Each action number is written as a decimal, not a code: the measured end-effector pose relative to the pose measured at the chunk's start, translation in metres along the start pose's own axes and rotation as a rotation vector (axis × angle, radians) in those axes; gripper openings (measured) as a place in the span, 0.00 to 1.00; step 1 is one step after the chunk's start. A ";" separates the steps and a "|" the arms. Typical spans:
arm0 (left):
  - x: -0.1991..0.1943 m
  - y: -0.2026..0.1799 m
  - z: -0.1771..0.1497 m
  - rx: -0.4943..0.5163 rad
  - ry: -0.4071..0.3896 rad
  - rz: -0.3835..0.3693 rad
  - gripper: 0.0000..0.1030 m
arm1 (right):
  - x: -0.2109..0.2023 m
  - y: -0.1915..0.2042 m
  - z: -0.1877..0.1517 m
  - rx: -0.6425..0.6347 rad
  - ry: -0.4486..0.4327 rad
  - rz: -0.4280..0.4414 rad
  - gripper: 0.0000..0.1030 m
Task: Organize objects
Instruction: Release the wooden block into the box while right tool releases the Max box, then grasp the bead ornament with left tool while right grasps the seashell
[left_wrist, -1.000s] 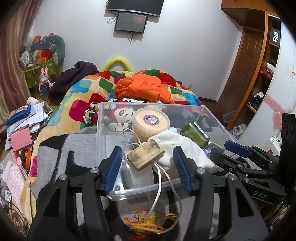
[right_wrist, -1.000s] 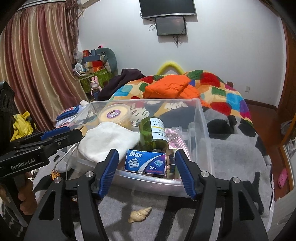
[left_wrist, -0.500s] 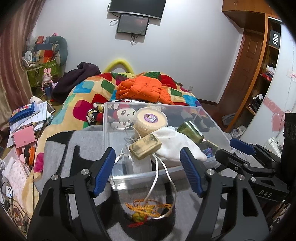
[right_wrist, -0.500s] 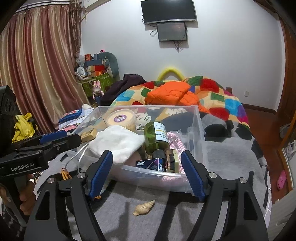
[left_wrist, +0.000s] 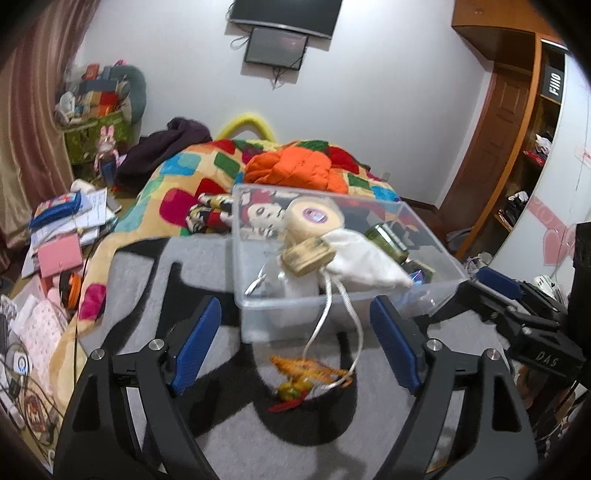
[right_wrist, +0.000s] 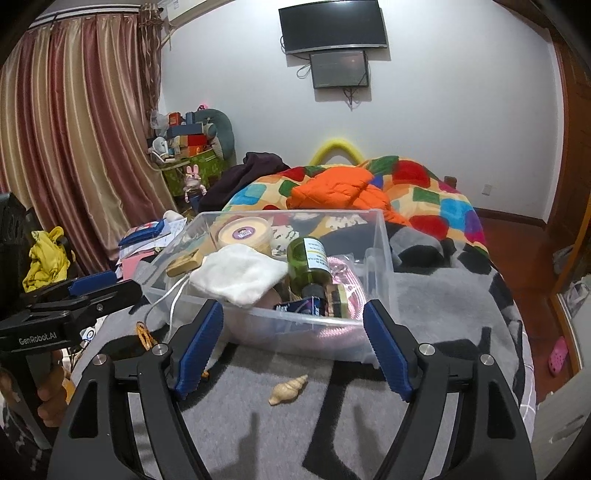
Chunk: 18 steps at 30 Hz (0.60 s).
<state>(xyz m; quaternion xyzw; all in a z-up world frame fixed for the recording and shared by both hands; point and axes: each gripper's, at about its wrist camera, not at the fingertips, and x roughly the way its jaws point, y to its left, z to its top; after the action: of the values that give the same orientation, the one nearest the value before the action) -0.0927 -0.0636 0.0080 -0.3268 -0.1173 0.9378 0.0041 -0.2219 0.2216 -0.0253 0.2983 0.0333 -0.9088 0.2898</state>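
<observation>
A clear plastic bin (left_wrist: 258, 314) (right_wrist: 295, 328) sits on a grey blanket. It holds a round yellow tub (left_wrist: 314, 218), a white cloth (left_wrist: 362, 258), a green bottle (right_wrist: 308, 266), a blue box (right_wrist: 299, 306) and a tan block (left_wrist: 308, 254). A white cord runs from the block over the front wall to an orange tassel ornament (left_wrist: 306, 373) on the blanket. My left gripper (left_wrist: 295, 343) (right_wrist: 110, 291) hangs in front of the bin over the tassel, jaws opening, nothing between them. My right gripper (right_wrist: 293, 347) (left_wrist: 484, 291) is open and empty above a seashell (right_wrist: 288, 389).
A patchwork quilt (right_wrist: 436, 206) and an orange jacket (right_wrist: 332, 188) lie behind the bin. Papers, a pink wallet (left_wrist: 59, 256) and cables crowd the floor at left. Curtains (right_wrist: 74, 147) hang at left, wooden shelves (left_wrist: 524, 166) stand at right. A hand (right_wrist: 51, 387) holds the left gripper's handle.
Both grippers drew back from the bin and their jaws widened. The tan block, earlier between the left jaws, rests in the bin; the blue box lies lower inside.
</observation>
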 end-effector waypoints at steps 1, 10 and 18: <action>0.001 0.002 -0.002 -0.007 0.009 0.003 0.80 | -0.001 -0.001 -0.001 0.004 0.002 -0.003 0.73; 0.008 0.001 -0.027 0.016 0.074 0.024 0.80 | 0.002 -0.008 -0.015 0.026 0.037 -0.011 0.73; 0.027 -0.006 -0.043 0.018 0.139 0.012 0.80 | 0.016 -0.010 -0.029 0.049 0.096 -0.010 0.73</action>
<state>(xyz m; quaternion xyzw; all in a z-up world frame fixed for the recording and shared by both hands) -0.0878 -0.0459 -0.0400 -0.3916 -0.1065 0.9139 0.0096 -0.2228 0.2286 -0.0597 0.3486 0.0262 -0.8953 0.2760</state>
